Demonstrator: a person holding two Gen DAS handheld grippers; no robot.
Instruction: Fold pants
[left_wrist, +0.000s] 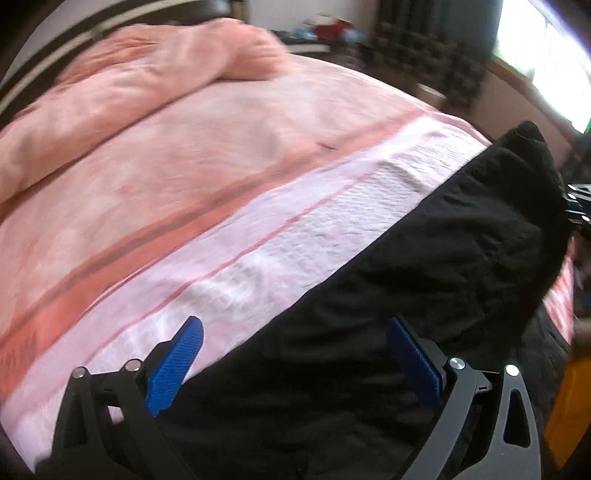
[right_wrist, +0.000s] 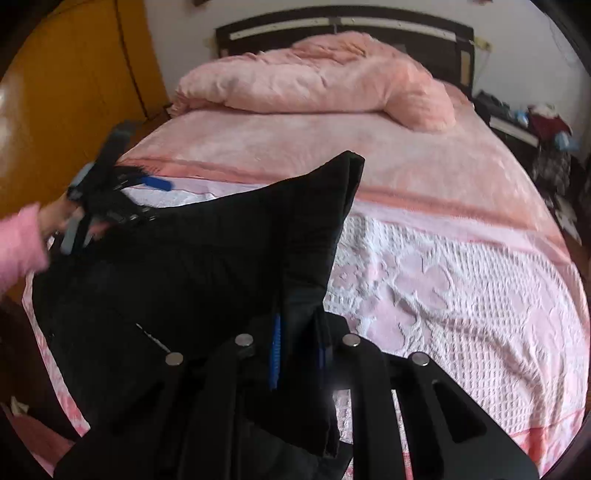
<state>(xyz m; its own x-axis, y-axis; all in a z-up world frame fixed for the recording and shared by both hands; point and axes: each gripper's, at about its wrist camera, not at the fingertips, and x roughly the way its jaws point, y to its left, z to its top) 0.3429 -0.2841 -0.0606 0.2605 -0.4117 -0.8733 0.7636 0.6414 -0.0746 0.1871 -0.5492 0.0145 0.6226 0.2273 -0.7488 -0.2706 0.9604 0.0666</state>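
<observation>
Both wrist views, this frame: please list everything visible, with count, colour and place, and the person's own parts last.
pants: one pair, black, on the near part of the bed, one edge lifted.
bedspread: one, pink and white with raised pattern, covering the bed.
duvet: one, pink, bunched near the headboard.
headboard: one, dark, at the far end of the bed.
wardrobe: one, orange-yellow, left of the bed.
nightstand clutter: several items, mixed colours, right of the bed; too blurred to name.
window: one, bright, top right of the left wrist view.
left gripper: black with blue pads, open above the pants.
right gripper: black with blue pads, shut on the pants.
</observation>
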